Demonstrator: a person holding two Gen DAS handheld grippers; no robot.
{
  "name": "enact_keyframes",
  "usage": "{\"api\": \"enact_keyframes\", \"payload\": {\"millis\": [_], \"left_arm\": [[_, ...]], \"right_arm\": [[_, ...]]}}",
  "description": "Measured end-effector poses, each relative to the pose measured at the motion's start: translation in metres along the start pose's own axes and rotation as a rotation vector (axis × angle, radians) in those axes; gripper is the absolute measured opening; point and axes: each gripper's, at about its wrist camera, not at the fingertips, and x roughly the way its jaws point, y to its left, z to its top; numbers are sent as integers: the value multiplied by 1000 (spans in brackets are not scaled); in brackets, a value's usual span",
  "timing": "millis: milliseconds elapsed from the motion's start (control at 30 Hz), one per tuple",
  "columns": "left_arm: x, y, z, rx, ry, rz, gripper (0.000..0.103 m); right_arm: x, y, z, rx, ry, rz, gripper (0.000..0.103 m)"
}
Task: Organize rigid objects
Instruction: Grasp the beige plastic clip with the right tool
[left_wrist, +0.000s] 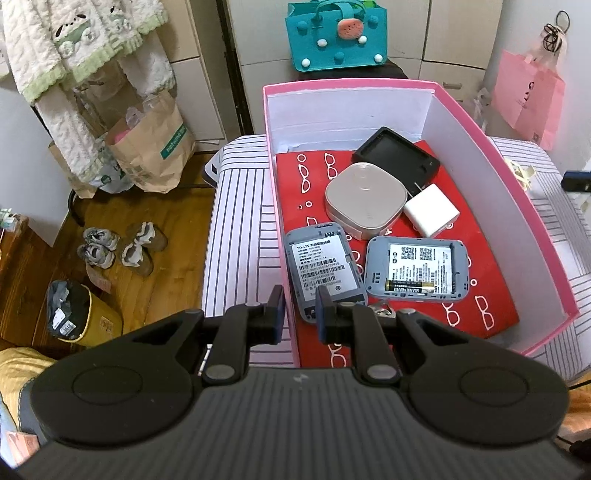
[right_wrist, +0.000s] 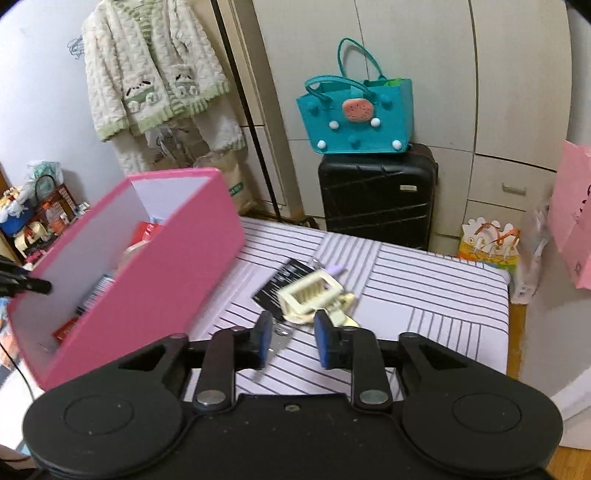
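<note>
A pink box (left_wrist: 517, 206) with white inner walls stands on the striped bed. On its red lining lie two grey pocket routers (left_wrist: 325, 269) with open backs, a beige rounded device (left_wrist: 364, 199), a white charger cube (left_wrist: 430, 210), a black case (left_wrist: 397, 158) and a battery (left_wrist: 410, 285). My left gripper (left_wrist: 300, 314) straddles the box's near-left wall, jaws nearly together and shut on it. In the right wrist view my right gripper (right_wrist: 293, 332) stands open over the sheet with nothing between its fingers. A cream hair claw (right_wrist: 310, 295) lies just beyond its tips on a black card (right_wrist: 275, 286).
The pink box (right_wrist: 155, 280) is left of my right gripper. A small lilac item (right_wrist: 337, 271) lies behind the claw. A black suitcase (right_wrist: 376, 195) carrying a teal bag (right_wrist: 354, 110) stands past the bed's end. Paper bags (left_wrist: 155, 147) and shoes (left_wrist: 118, 247) are on the floor at left.
</note>
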Motion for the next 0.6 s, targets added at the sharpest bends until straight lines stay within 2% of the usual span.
{"api": "enact_keyframes", "payload": {"millis": [67, 300, 367, 467, 600], "left_arm": [[0, 0, 0, -9, 1, -1, 14], [2, 0, 0, -7, -2, -9, 19], [3, 1, 0, -10, 5, -12, 19], [4, 1, 1, -8, 11, -16, 19], [4, 2, 1, -13, 11, -19, 19]], "right_arm": [[6, -2, -5, -35, -2, -1, 45], [40, -14, -5, -104, -1, -26, 58], [45, -14, -3, -144, 1, -38, 65], [54, -15, -2, -204, -8, -35, 70], [67, -17, -1, -198, -13, -31, 71]]}}
